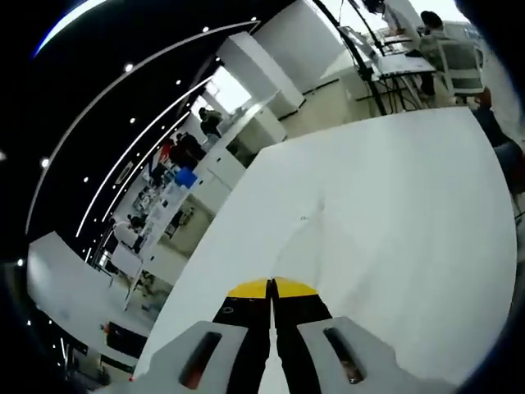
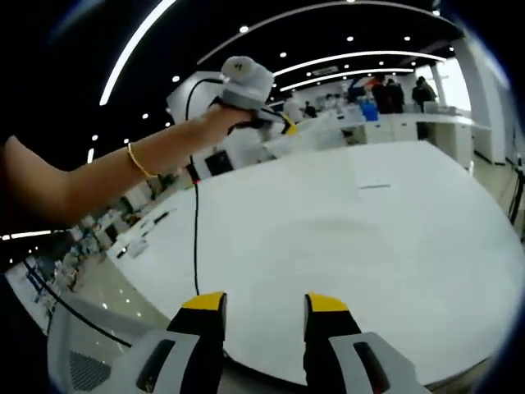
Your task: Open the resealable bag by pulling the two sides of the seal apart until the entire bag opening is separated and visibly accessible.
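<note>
The left claw (image 1: 271,289), with yellow tips and black fingers, has its two jaws pressed together. In the left gripper view a thin, almost transparent film seems to run from between them toward a small mark on the wide white bench (image 1: 394,213). I judge this is the clear resealable plastic bag (image 1: 305,220), pinched at one side of its seal, but it is too faint to be sure. In the right gripper view the right claw (image 2: 265,310) stands open with nothing between its jaws, low over the bench edge, probably waiting to take the other side of the seal. The person's hand (image 2: 223,120) holds the left claw high, perhaps to lift the bag.
</note>
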{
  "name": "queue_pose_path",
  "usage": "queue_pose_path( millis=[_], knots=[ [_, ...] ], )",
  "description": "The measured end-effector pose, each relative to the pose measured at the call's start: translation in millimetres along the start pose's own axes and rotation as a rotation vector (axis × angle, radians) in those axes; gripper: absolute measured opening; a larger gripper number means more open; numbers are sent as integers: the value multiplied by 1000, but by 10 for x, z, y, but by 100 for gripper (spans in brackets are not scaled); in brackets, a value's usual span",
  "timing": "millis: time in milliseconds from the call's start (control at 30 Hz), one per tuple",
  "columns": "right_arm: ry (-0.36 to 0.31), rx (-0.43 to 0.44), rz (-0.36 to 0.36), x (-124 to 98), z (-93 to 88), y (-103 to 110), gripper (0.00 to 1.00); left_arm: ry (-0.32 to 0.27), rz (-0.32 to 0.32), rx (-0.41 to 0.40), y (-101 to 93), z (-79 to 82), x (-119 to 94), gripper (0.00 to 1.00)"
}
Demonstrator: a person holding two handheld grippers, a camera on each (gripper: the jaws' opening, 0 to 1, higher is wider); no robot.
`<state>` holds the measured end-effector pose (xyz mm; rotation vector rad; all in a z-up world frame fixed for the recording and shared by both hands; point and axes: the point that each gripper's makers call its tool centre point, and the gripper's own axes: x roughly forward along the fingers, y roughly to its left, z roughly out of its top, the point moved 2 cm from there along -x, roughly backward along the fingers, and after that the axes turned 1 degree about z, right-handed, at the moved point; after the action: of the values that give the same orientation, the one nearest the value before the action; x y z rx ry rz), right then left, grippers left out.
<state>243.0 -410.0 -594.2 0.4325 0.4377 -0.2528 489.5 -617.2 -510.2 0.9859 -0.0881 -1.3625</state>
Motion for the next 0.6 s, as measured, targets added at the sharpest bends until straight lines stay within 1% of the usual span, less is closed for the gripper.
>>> queue_pose_path(
  millis=[100,167,200,233,300,367,400,433,467,500,600],
  knots=[
    [-2,0,0,-3,0,3,35,-4,6,-28,-25,-4,37,0],
    [-3,4,-1,-7,0,2,35,0,-18,-47,-138,-44,45,0],
    [-3,6,-1,-10,-2,-2,35,5,-42,-48,-260,-88,51,0],
    [-3,6,-1,-9,-3,-2,35,14,-52,-46,-338,-131,55,0],
    [0,10,0,-3,-12,1,35,33,-101,-45,-608,-266,72,0],
    [3,10,3,3,-18,8,35,52,-137,-54,-753,-378,139,0],
    [4,10,3,3,-19,7,35,57,-146,-56,-788,-402,144,0],
    [6,9,4,5,-25,13,35,77,-191,-61,-947,-507,178,0],
    [7,10,5,3,-29,15,35,73,-227,-103,-1076,-552,187,0],
    [8,11,5,3,-33,18,35,89,-243,-114,-1145,-600,185,0],
    [10,16,5,0,-37,8,35,105,-263,-86,-1324,-710,224,0]
  ],
)
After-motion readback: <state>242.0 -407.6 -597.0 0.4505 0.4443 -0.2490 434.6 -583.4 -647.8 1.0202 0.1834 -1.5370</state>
